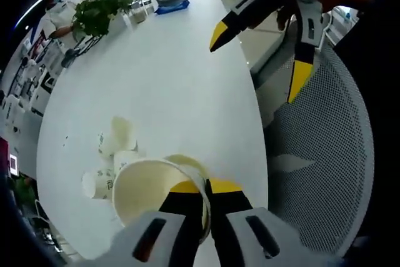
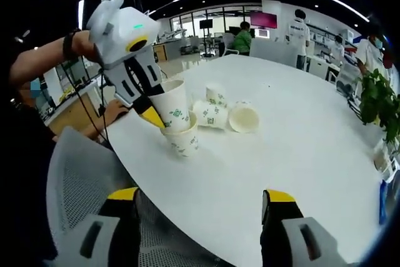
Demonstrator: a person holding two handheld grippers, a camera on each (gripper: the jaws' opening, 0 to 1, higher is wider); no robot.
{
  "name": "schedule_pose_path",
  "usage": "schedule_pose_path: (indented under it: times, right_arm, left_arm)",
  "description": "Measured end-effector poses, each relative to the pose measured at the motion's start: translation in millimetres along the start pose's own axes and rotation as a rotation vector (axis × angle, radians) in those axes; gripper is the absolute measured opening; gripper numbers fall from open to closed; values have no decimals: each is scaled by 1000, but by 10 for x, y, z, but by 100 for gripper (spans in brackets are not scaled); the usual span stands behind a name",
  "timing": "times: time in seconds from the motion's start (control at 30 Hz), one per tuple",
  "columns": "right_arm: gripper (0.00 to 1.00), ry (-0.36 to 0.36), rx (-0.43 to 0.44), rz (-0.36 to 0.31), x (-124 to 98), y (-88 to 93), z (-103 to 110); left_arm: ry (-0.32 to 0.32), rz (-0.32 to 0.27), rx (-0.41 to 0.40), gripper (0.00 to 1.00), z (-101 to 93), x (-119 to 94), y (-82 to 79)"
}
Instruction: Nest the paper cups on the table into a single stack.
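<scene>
the left gripper [image 1: 206, 201] has its yellow-tipped jaws pinched on the rim of a paper cup [image 1: 153, 189], one jaw inside the mouth and one outside. in the right gripper view this same gripper [image 2: 152, 115] comes in from the left, holding that cup [image 2: 173, 105] upright and partly lowered into a second cup [image 2: 185, 141] that stands near the table's left edge. both cups are white with green print.

just beyond them, further from that edge, more cups lie on their sides in a small cluster: one [image 2: 210, 114] with its side towards the camera, one [image 2: 244, 117] with its open mouth facing the camera, and another [image 2: 216, 94] behind them. in the left gripper view the fallen cups [image 1: 112, 145] lie just past the held one.

the right gripper [image 2: 203, 201] is empty, its jaws spread wide, over the near edge of the white table [image 2: 300, 154] and a mesh chair [image 2: 81, 173]. in the left gripper view it [image 1: 259, 60] hangs over the table's right edge, jaws apart.

a potted plant [image 1: 103, 7] and a blue object [image 1: 172, 1] sit at the table's far end.
</scene>
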State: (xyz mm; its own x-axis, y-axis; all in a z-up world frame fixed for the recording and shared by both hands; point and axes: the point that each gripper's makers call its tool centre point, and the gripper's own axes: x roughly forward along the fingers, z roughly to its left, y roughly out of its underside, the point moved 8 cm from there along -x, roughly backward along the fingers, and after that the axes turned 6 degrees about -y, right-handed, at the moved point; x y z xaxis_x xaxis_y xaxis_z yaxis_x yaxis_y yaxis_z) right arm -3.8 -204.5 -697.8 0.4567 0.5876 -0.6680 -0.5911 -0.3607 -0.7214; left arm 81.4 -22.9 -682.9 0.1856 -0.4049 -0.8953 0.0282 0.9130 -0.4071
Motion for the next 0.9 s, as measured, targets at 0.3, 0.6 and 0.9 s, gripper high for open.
schedule_pose_path:
  times: [0.3,0.6,0.9]
  right_arm:
    - [80,-7,-7,7,1,-11,26]
    - [79,-10,0,12,9,10,32]
    - [79,-11,1,14,13,11,44]
  left_arm:
    - [-4,0,-23,0,11,-14,30]
    - [3,5,-20,2,-17,16,36]
    - [-6,4,-13,5,-33,-41,21]
